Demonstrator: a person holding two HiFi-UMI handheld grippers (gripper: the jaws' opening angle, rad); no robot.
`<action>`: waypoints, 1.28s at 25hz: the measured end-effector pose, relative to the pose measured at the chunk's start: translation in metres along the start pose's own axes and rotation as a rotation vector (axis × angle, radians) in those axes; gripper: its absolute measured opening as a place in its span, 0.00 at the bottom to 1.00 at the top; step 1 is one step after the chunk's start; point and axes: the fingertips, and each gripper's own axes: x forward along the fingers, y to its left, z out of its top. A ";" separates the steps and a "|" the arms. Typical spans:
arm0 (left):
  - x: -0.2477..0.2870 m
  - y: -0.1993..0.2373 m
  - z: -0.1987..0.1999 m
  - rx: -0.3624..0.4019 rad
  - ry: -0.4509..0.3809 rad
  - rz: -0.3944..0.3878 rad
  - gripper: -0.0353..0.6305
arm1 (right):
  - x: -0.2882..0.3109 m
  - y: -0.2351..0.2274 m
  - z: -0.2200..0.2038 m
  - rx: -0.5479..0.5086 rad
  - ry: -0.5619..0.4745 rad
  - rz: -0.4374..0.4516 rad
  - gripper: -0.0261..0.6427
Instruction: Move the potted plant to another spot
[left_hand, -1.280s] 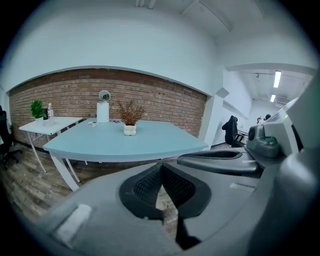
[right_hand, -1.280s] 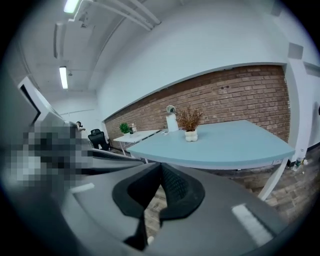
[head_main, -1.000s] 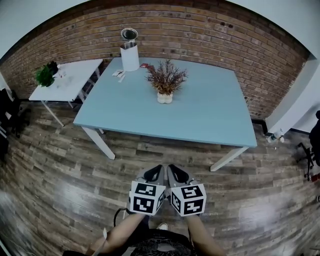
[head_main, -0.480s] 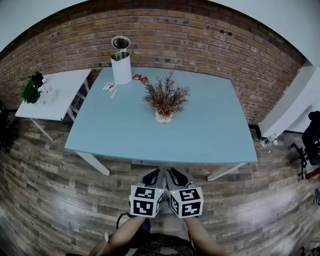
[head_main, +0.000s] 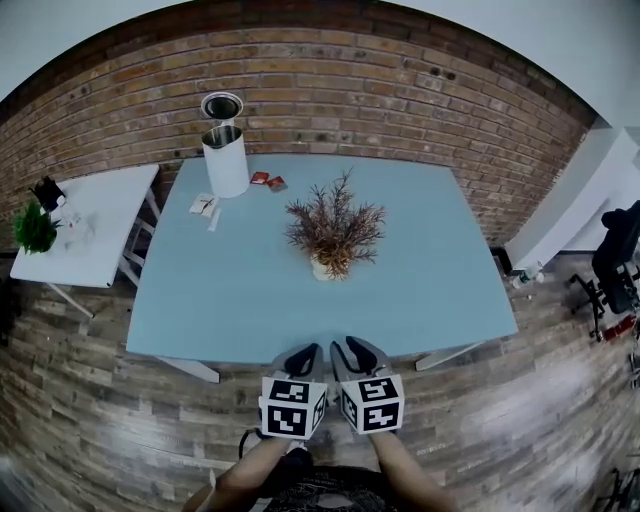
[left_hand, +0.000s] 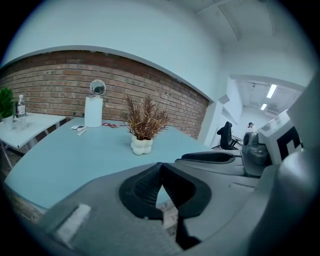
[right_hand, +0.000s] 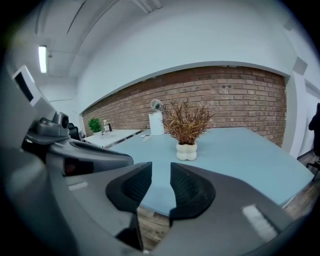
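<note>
potted plant (head_main: 333, 235) centred on table (head_main: 430, 290), canister (head_main: 225, 160) far-left corner, side table (head_main: 95, 225) left

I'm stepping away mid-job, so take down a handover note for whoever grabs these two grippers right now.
Left gripper: shut, empty, near the front edge of the blue table.
Right gripper: jaws opening, nothing between them, beside the left one.
Potted plant: upright near the table's middle, untouched.
Done: nothing yet.
Left: reach in, grip the pot, lift, set it down on a bare part of the table.
</note>
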 end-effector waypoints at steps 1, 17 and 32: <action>0.003 0.004 0.000 0.005 0.006 -0.012 0.04 | 0.007 -0.001 0.002 0.001 -0.001 -0.008 0.22; 0.046 0.059 0.021 0.043 0.034 -0.034 0.04 | 0.098 -0.045 0.026 0.010 -0.062 -0.126 0.48; 0.100 0.105 0.048 0.004 0.054 0.057 0.04 | 0.190 -0.085 0.021 0.022 0.024 -0.104 0.69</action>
